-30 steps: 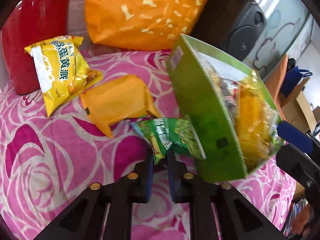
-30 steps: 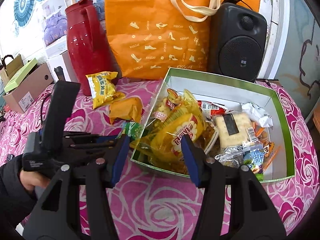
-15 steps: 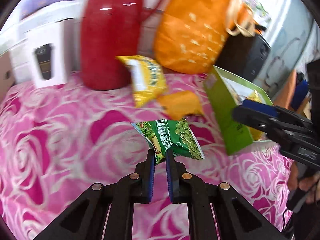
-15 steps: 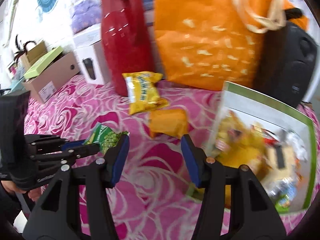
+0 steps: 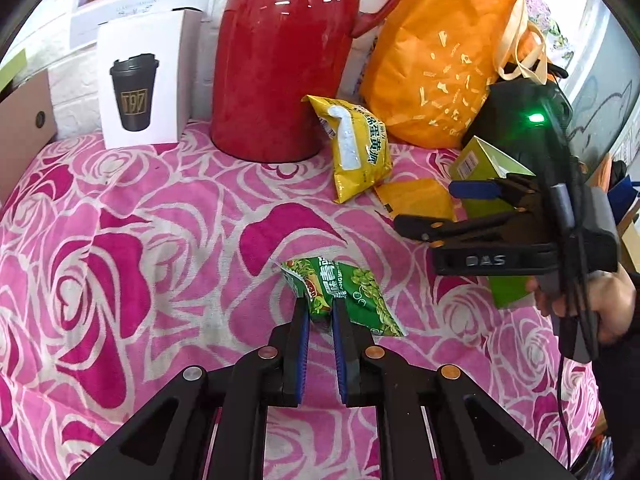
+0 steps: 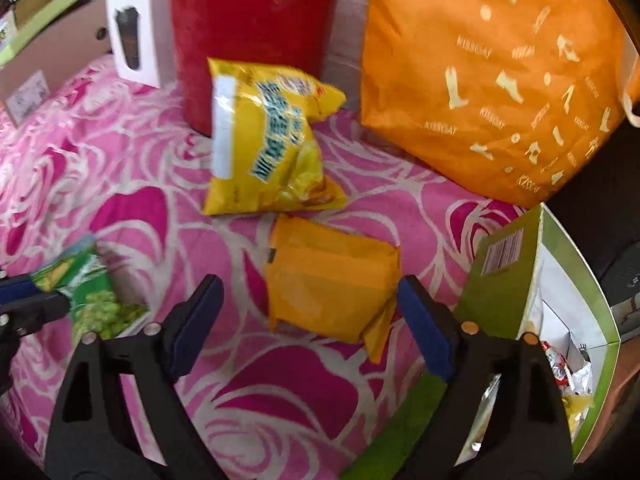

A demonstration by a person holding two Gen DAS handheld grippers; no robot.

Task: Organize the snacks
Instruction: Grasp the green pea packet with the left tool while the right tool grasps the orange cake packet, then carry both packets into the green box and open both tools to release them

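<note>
Left tongs, one green packet

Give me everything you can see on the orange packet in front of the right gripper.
The orange packet is a plain, matte orange pouch, flat and creased, with a small dark mark on its left edge and one corner folded out toward the camera. It lies flat on the pink rose cloth, between the yellow snack bag and the green box. The right gripper is open, its fingers either side of it; contact cannot be told.
</note>
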